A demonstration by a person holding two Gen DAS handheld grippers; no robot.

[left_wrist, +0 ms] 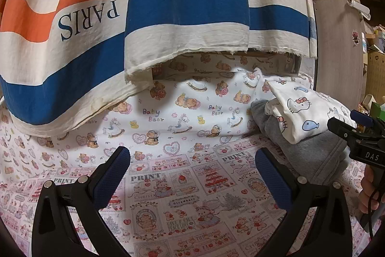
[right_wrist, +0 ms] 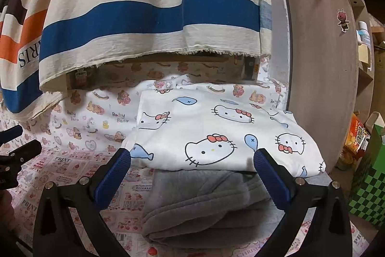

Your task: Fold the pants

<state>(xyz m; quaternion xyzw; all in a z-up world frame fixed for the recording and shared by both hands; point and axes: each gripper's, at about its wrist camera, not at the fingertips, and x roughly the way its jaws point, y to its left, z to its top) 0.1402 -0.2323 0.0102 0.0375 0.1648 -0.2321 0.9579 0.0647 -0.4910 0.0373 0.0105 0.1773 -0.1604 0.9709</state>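
Right wrist view first, and the biggest thing in the room is the striped cloth [right_wrist: 149, 16] hanging at the back, cream, orange and blue, its frayed hem draped over the far edge of the work surface. Below it spreads the printed sheet [right_wrist: 79, 160], bears and Christmas pictures all over, covering the whole surface.

Now the stack at the right. The white cartoon-cat garment [right_wrist: 216, 131] lies folded flat on top of a folded grey fleece garment [right_wrist: 204, 208], edges fairly square, nothing trailing loose. Which of the two is the pants I cannot say for sure; both look like finished bundles, so my guess is the folding is done or nearly so, with perhaps only a tidy-up left. No unfolded clothing shows on the open sheet.

The right gripper [right_wrist: 192, 175] hovers just in front of the stack, its blue pads spread wide, gripping nothing, the cat cloth showing between them.

Over to the left wrist view: the left gripper [left_wrist: 192, 175] is also spread wide and empty, poised above bare sheet, well apart from the stack. At the far right edge a hand [left_wrist: 369, 192] grips the other tool's handle.
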